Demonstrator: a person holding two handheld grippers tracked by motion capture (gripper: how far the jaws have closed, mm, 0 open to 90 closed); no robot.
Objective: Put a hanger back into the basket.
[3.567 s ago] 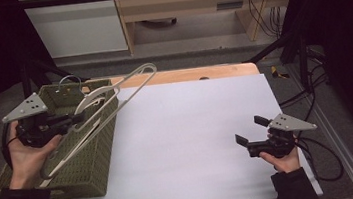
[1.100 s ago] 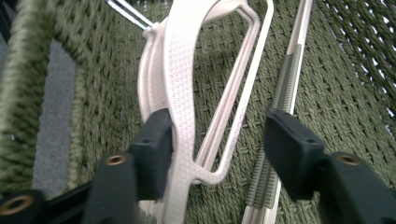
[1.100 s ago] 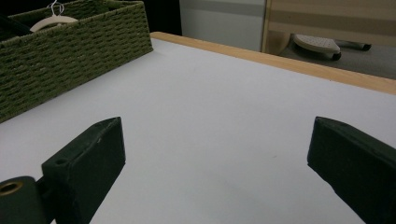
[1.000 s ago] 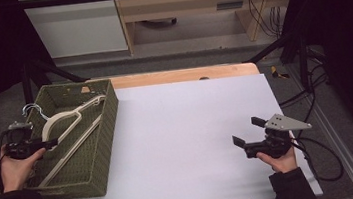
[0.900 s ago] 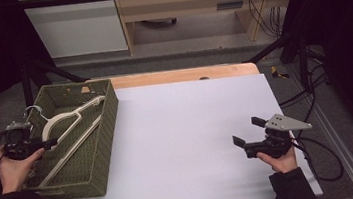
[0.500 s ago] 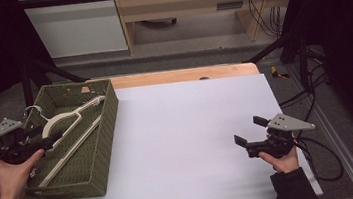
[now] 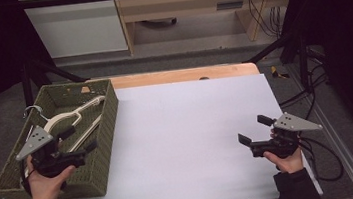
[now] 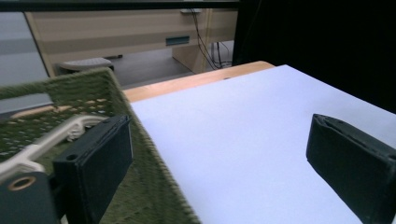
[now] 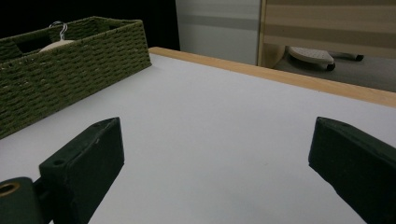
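Left tool [image 7: 79,139] just opened, right tool [image 7: 252,129] open

Hanger [image 7: 73,116] in basket [image 7: 108,117], table's [image 7: 193,128] left

High view overlooks the table [image 7: 193,128]; both claw views skim it closely.

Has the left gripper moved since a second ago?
Yes. The left gripper has slid toward the basket's near end, letting go of the hanger.
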